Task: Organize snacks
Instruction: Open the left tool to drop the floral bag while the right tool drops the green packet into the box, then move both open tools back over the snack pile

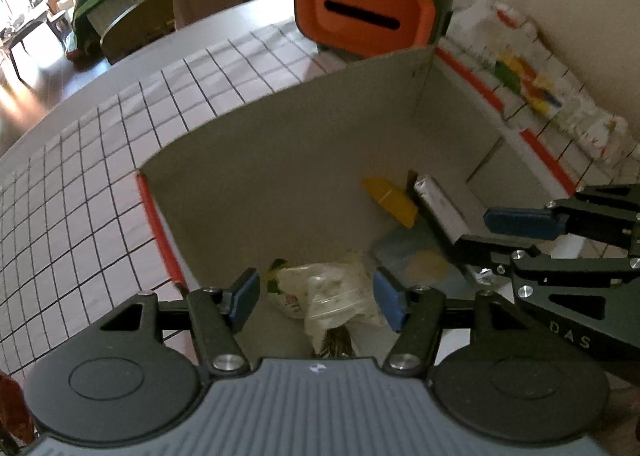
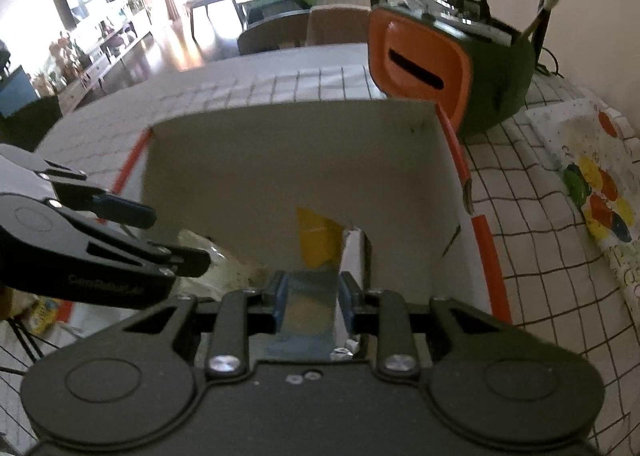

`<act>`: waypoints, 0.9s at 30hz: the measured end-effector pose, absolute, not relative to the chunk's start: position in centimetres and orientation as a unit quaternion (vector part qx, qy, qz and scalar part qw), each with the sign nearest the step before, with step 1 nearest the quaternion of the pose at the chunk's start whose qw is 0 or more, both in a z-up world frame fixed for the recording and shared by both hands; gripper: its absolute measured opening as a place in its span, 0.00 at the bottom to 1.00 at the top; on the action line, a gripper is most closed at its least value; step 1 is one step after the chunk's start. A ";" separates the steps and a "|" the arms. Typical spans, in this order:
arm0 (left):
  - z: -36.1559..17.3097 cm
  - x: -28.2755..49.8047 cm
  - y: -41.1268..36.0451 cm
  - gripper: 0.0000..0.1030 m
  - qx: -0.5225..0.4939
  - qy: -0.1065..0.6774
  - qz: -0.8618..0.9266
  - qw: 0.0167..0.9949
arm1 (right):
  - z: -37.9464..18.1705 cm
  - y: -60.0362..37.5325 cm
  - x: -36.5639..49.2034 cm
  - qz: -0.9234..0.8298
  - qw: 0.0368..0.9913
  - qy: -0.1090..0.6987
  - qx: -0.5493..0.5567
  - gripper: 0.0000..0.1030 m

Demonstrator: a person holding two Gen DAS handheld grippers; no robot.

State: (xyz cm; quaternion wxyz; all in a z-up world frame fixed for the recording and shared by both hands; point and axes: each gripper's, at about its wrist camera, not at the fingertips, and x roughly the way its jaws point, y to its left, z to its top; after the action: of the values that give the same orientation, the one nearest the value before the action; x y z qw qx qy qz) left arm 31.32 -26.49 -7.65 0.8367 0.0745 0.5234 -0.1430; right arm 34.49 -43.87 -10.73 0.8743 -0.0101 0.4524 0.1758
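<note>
A grey cardboard box with orange edges stands open on the checked tablecloth; it also shows in the right wrist view. Inside lie a yellow packet, a silver-wrapped bar, a blue packet and a clear plastic snack bag. My left gripper is open, its pads either side of the clear bag, over the box. My right gripper is over the box, its pads set on the sides of the blue packet. It enters the left wrist view from the right.
An orange and green container with a slot stands behind the box. A white wrapped pack with coloured dots lies on the cloth to the right. Chairs stand beyond the table's far edge.
</note>
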 end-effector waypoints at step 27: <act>-0.3 22.1 -14.1 0.70 0.026 0.416 -0.128 0.900 | -4.6 -35.6 29.2 0.227 0.896 0.382 -0.003 0.59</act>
State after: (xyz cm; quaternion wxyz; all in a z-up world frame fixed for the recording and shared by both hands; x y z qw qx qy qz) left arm 22.13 -14.06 -0.27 0.8999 0.0261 0.4160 -0.1283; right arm 29.22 -35.60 -4.58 0.8960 -0.0033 0.3818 0.2266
